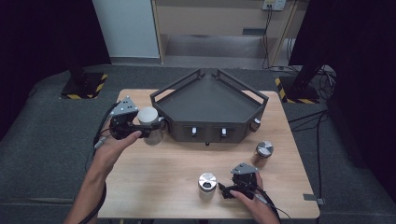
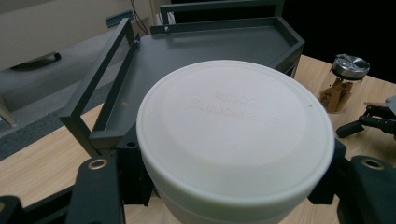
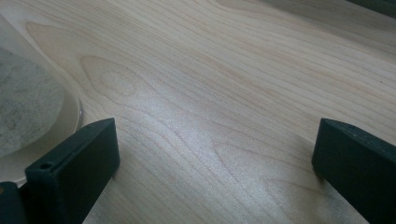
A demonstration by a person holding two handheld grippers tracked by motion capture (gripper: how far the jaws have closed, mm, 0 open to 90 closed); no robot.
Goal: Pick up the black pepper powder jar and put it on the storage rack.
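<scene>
While the left claw [image 1: 150, 126] grips a white-lidded jar [image 1: 149, 116], the right claw [image 1: 223, 190] gapes empty.

The worktop [image 1: 154, 177] is pale wood with a wavy grain. At its far side stands a dark grey tray [image 1: 210, 100]. Just left of the tray, a jar with a plain white lid [image 1: 148, 115] sits in the black left gripper [image 1: 144, 127]. Nearer than the tray stand two jars with shiny silver lids [image 1: 207, 180] [image 1: 264, 149]; the black right gripper [image 1: 229, 190] lies by the nearer one. Yellow-and-black hazard stripes [image 1: 100, 84] mark the grey floor left of the tray.
</scene>
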